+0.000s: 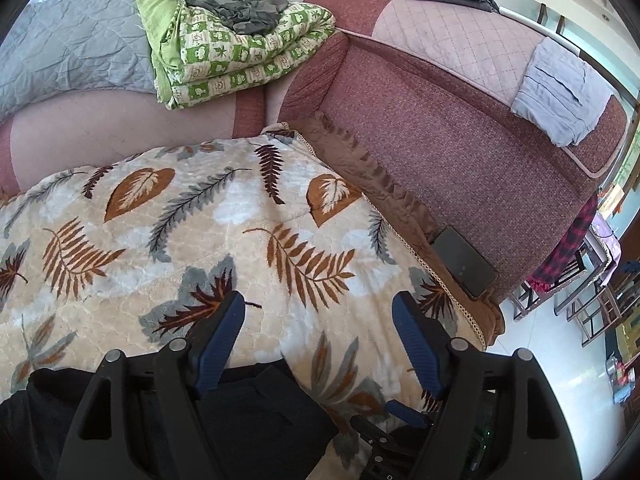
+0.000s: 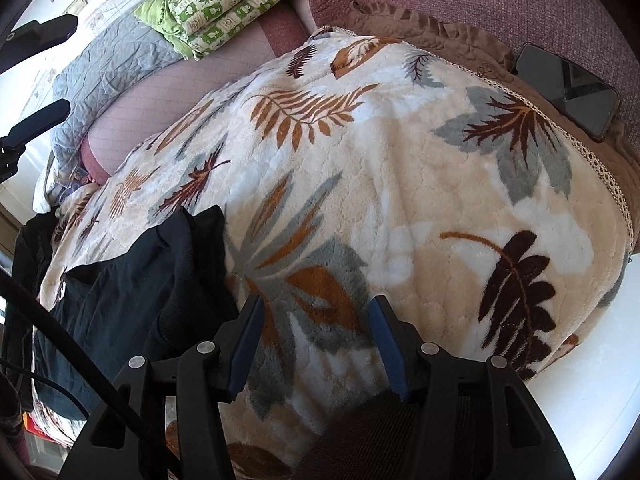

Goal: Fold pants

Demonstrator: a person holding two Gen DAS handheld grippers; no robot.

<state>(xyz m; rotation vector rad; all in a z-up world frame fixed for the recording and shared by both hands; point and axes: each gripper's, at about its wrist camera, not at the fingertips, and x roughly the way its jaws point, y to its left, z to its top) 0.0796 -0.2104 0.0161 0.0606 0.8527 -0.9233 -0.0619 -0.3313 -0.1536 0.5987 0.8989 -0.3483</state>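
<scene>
At the bottom of the left wrist view, the left gripper (image 1: 320, 312) had its blue-padded fingers spread wide, holding nothing, above the cream fleece blanket with brown and grey leaf prints (image 1: 248, 216). Under and just behind its left finger lay the black pants (image 1: 256, 412), a dark mass across the lower left of that frame. In the right wrist view the right gripper (image 2: 316, 320) was likewise spread apart and empty over the same blanket (image 2: 400, 184). There the pants (image 2: 132, 280) sat bunched at lower left, their long axis running roughly from the bottom left edge up toward the frame's middle, one end pointing up beside the left finger; which end was the waist could not be told. Farther back, a black smartphone (image 1: 464, 260) rested on a brown ruffled cover (image 1: 360, 172) against the maroon sofa backrest (image 1: 440, 128). At the top lay a folded green-and-white checked quilt (image 1: 236, 48) beside a grey quilted cover (image 1: 76, 44).
</scene>
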